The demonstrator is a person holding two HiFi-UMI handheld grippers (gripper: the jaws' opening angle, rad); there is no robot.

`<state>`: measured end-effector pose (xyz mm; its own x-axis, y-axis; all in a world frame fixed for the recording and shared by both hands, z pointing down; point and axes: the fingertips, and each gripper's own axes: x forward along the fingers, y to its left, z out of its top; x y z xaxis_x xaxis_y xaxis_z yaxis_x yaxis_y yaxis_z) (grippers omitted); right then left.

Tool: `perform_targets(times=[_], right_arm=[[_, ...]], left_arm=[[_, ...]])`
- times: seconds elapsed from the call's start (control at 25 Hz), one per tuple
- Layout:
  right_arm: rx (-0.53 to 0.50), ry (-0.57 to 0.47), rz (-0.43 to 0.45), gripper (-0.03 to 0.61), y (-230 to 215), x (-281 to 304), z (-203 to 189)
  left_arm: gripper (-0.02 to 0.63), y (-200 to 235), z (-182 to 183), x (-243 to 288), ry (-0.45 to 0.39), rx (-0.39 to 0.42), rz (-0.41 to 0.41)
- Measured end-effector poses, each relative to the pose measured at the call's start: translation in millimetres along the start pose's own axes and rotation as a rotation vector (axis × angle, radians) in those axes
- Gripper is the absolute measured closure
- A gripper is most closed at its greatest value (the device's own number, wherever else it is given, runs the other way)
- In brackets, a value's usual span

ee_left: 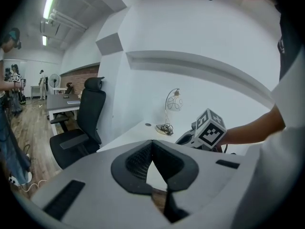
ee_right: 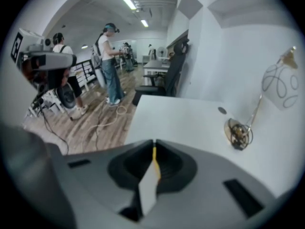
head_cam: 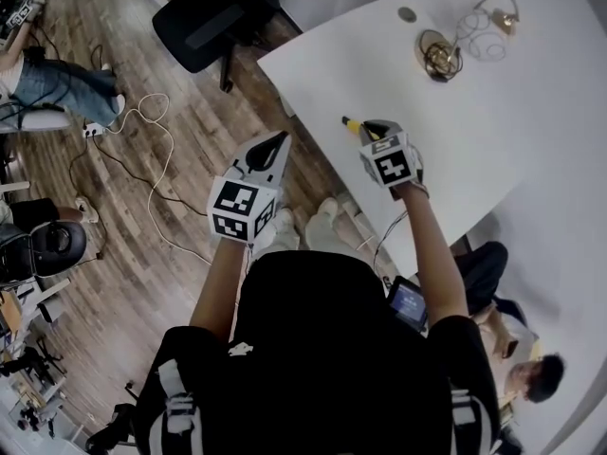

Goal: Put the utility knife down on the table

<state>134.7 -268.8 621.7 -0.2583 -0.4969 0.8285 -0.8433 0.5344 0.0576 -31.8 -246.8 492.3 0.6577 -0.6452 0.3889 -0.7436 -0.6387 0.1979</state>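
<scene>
The right gripper (head_cam: 372,127) has its jaws pressed nearly together, and they hold the utility knife (head_cam: 351,123). In the right gripper view the knife (ee_right: 154,157) shows as a thin yellow strip squeezed between the two dark jaws of that gripper (ee_right: 153,143). In the head view its yellow end sticks out from the gripper's tip, toward the left and far side. The knife hangs over the white table (head_cam: 465,150), not far in from the table's left edge. I cannot tell if it touches the table top. That edge runs at a slant from the far corner down to the near side, and past it there is wood floor (head_cam: 114,216) with a white cable (head_cam: 156,164) lying on it. To the right and far side of the knife there is a big bare stretch of white table top. At the far end of it stands a desk lamp (head_cam: 440,55) with a loose wire, well apart from the knife. A small round cap (head_cam: 407,14) sits in the table near the far edge. The left gripper (head_cam: 278,143) is off the table, over the floor, just left of the table's edge. Its jaws (ee_left: 152,143) touch at the tips and hold nothing. A black chair (head_cam: 204,12) stands on the floor by the table's far left corner.
</scene>
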Motion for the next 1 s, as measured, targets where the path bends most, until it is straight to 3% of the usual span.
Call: perform_targets(times=[0.4, 0.68, 1.0], right_arm=[[0.155, -0.268, -0.08, 0.543, 0, -72, 52], [0.146, -0.445, -0.104, 0.544, 8, -130, 89], [0.112, -0.604, -0.192, 0.543, 11, -193, 117]], left_arm=[[0.594, -5, 35, -14, -0.064, 0.08, -0.009], [0.594, -13, 58, -28, -0.11, 0.125, -0.004], [0.594, -19, 86, -51, -0.167, 0.172, 0.008]])
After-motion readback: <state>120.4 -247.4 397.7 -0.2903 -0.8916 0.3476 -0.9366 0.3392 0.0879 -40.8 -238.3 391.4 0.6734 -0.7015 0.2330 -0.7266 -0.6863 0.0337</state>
